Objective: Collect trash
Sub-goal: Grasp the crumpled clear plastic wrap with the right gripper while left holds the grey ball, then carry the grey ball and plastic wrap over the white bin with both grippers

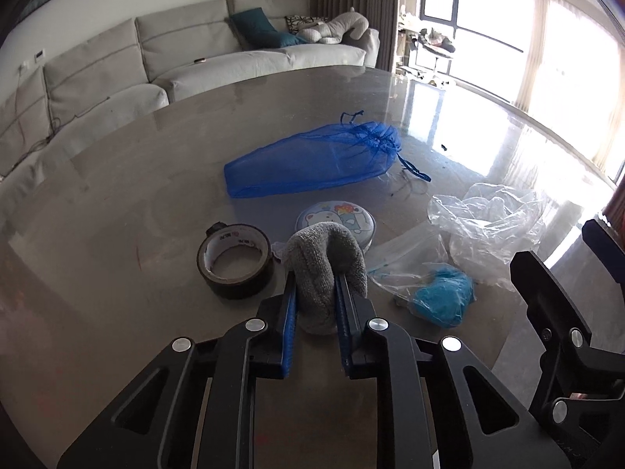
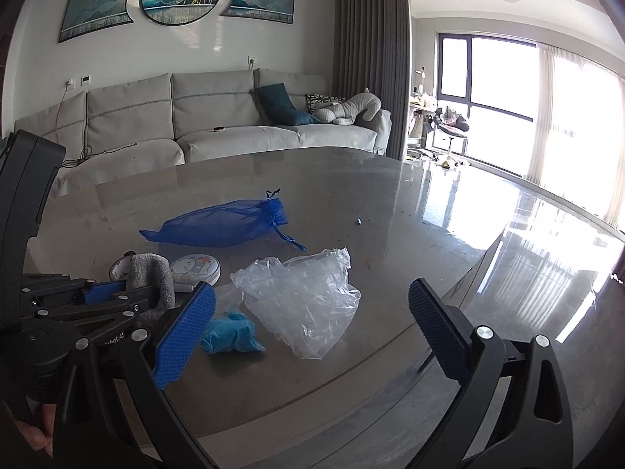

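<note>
1. Desk (image 1: 117,195): a glossy grey-brown top with a curved far edge, reflecting window glare on its right side.
2. Room: a grey sofa (image 2: 218,117) stands behind the desk; curtains and bright windows lie to the right.
3. Open surface: the far and left parts of the desk top are bare; the clutter sits in the near centre.
4. Left hand-held gripper (image 1: 316,285): jaws closed narrowly on a folded grey sock (image 1: 326,262), held above the desk.
5. Right hand-held gripper (image 2: 312,324): jaws spread wide, holding nothing, low over the near desk edge.
6. Trash: a crumpled clear bag (image 2: 304,305) lies between the right jaws' line of sight; a blue wad (image 2: 230,332) lies just beside it.
7. Other items: a blue mesh pouch (image 1: 312,160) lies farther back; a tape roll (image 1: 234,258) and a round tin (image 1: 336,219) sit near the sock.
</note>
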`<state>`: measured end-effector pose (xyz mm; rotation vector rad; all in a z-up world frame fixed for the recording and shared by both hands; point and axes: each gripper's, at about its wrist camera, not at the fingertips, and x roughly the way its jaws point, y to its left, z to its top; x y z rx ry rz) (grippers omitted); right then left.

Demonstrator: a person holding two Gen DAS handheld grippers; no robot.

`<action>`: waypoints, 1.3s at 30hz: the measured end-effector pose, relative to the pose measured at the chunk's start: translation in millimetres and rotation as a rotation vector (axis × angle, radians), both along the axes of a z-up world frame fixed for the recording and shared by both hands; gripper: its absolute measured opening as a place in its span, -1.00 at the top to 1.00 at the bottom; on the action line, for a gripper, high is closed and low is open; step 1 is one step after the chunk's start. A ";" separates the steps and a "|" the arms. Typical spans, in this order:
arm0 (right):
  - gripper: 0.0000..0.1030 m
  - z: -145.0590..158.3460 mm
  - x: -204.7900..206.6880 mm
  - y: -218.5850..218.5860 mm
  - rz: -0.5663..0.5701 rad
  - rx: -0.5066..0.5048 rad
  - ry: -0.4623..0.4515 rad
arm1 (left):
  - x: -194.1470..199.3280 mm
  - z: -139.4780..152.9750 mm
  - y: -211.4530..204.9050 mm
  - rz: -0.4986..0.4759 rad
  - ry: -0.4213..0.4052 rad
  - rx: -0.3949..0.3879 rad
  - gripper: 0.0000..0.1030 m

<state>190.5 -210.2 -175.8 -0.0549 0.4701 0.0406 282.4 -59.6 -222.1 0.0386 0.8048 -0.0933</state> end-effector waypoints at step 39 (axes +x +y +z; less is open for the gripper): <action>0.58 15.8 18.5 21.0 0.016 -0.023 0.027 | -34.0 61.3 2.5 -0.016 -0.205 -0.019 0.74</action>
